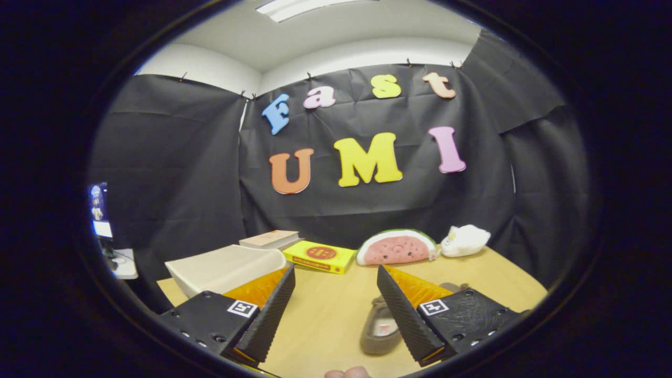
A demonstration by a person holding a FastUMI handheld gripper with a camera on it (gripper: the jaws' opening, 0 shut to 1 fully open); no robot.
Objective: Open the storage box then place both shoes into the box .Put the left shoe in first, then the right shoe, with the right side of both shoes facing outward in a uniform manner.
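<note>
Nothing packed yet: my gripper [336, 294] is spread wide and holds nothing.

One grey shoe [379, 328] lies on the table just inside my right finger. The pale storage box [223, 270] sits behind my left finger, lid apparently closed, so opening and both placements remain, I judge. Beyond the box: wooden table [325, 315], books, watermelon cushion [396, 247], black cloth walls.

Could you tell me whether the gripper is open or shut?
Open: the gripper fingers stand wide apart over bare wooden table, gripping nothing.
</note>
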